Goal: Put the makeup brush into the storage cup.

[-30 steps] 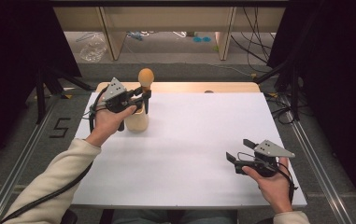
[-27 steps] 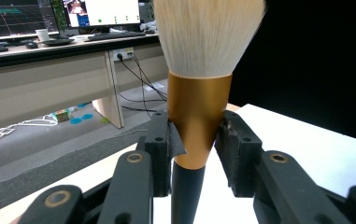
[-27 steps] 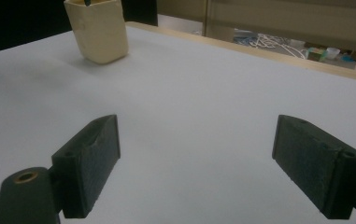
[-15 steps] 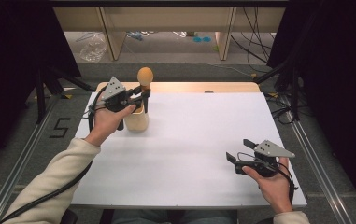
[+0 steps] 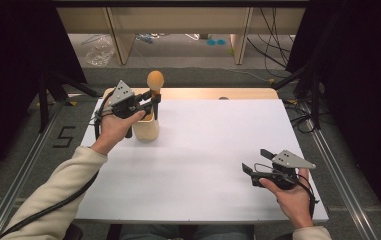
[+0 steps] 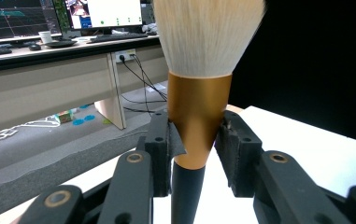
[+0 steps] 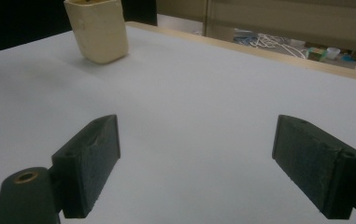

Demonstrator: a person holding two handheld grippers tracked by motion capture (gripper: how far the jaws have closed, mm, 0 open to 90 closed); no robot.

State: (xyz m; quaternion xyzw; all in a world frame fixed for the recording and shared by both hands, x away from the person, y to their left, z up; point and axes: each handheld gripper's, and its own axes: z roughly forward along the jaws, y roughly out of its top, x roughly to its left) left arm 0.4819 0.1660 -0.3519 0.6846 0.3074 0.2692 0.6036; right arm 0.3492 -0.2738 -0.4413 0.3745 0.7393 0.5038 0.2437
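Note:
A big makeup brush (image 5: 155, 81) with a pale bristle head, a gold ferrule (image 6: 198, 116) and a black handle stands upright over a cream cup (image 5: 145, 129) at the table's back left. My left gripper (image 5: 153, 101) is shut on the brush, its pads pressing the lower ferrule from both sides (image 6: 196, 149). The handle runs down toward the cup; its lower end is hidden. My right gripper (image 5: 252, 161) rests near the front right edge, open, with nothing between its jaws (image 7: 196, 163). The cream cup (image 7: 98, 29) stands far ahead in the right gripper view.
The white table top (image 5: 208, 150) has a wooden strip (image 5: 213, 93) along its far edge. Beyond it are desk legs, cables and a clear bag (image 5: 99, 50) on the floor. Black stands flank both sides.

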